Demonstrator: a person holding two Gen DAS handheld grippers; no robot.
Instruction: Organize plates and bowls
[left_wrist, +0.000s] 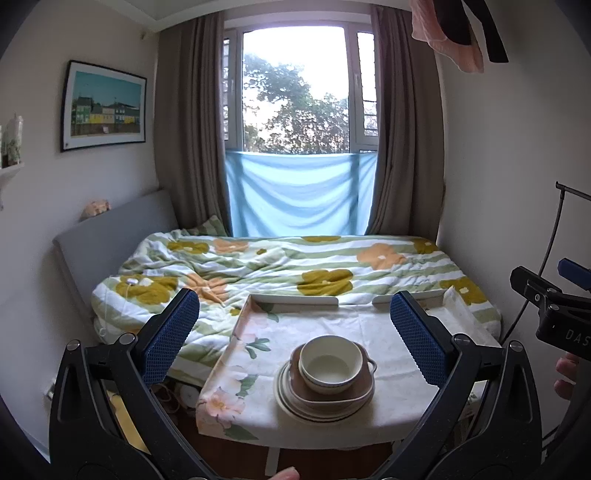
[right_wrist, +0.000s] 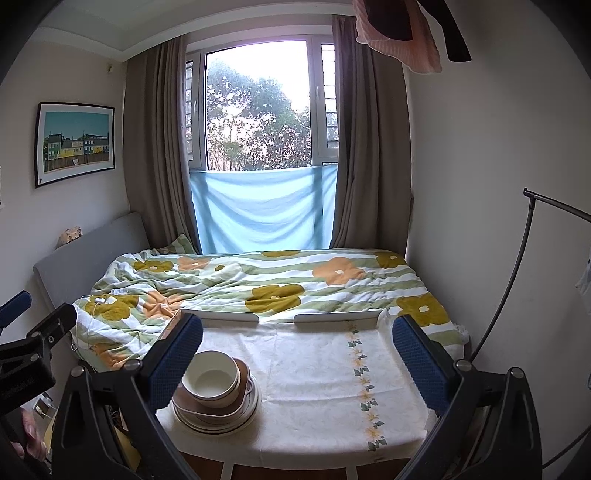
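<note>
A white bowl (left_wrist: 330, 363) sits in a brown square dish (left_wrist: 356, 389) on a stack of cream plates (left_wrist: 291, 400), near the front edge of a small table covered by a floral cloth (left_wrist: 258, 343). My left gripper (left_wrist: 295, 336) is open and empty, held above and in front of the stack. In the right wrist view the same bowl (right_wrist: 212, 378), brown dish (right_wrist: 243, 369) and plates (right_wrist: 218, 422) stand at the table's front left. My right gripper (right_wrist: 297, 356) is open and empty, with its left finger (right_wrist: 177, 358) beside the stack.
A bed with a flowered duvet (left_wrist: 295, 266) lies behind the table, under a curtained window (left_wrist: 295, 99). The table has a raised white back rail (right_wrist: 229, 316). A dark metal stand (right_wrist: 532, 221) rises at the right wall. The right half of the cloth (right_wrist: 332, 376) is bare.
</note>
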